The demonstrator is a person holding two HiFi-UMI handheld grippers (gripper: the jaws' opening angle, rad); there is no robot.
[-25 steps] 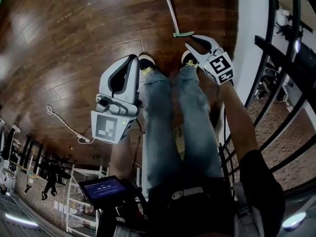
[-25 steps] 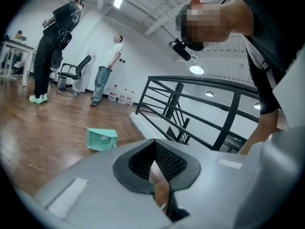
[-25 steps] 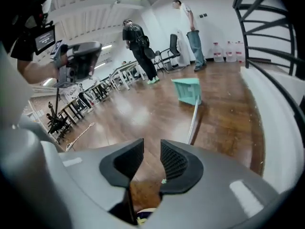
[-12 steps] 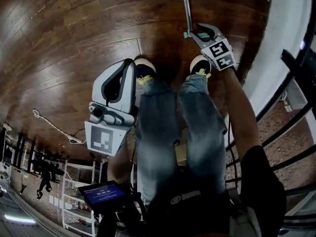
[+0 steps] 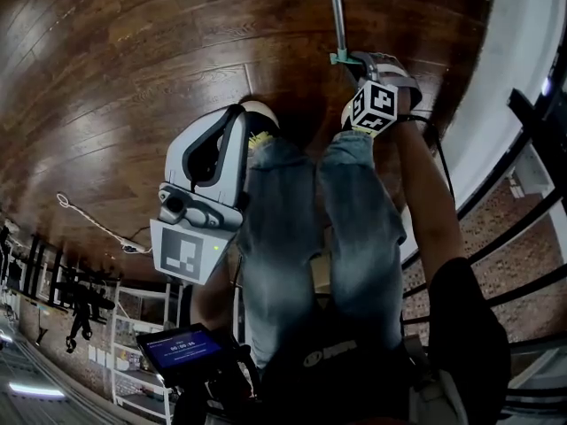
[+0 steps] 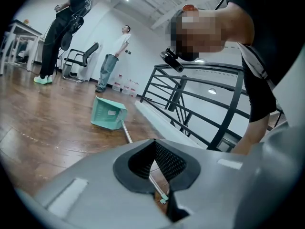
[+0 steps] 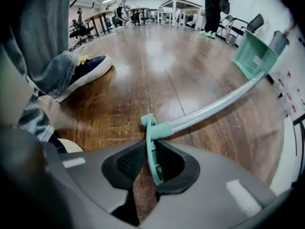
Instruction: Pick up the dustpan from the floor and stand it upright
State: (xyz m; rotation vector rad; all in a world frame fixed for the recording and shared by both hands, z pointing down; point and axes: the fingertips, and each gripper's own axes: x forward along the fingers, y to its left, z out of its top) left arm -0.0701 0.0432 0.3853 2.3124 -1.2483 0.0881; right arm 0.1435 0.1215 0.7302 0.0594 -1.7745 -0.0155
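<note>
The dustpan lies flat on the wooden floor: a teal pan [image 6: 108, 114] [image 7: 254, 55] on a long grey handle [image 7: 214, 108] [image 5: 336, 11] that ends in a teal hanging loop [image 7: 153, 147] [image 5: 342, 57]. My right gripper [image 7: 151, 159] [image 5: 368, 60] points steeply down over that end. Its jaws are closing with the loop between them. The loop lies against the right-hand pad, and bare floor shows between it and the other pad. My left gripper [image 5: 237, 113] [image 6: 155, 144] hangs by the person's left leg, shut and holding nothing.
The person's jeans and dark shoes [image 7: 83, 73] stand right beside the handle's end. A white kerb [image 6: 157, 123] and black railing [image 5: 532, 237] run along the right. A white cable [image 5: 93, 224] lies on the floor. Two people, a chair [image 6: 78, 58] and tables stand far off.
My right gripper dropped to the floor and rolled over, so its jaws now straddle the handle's teal end. The left gripper sank slightly.
</note>
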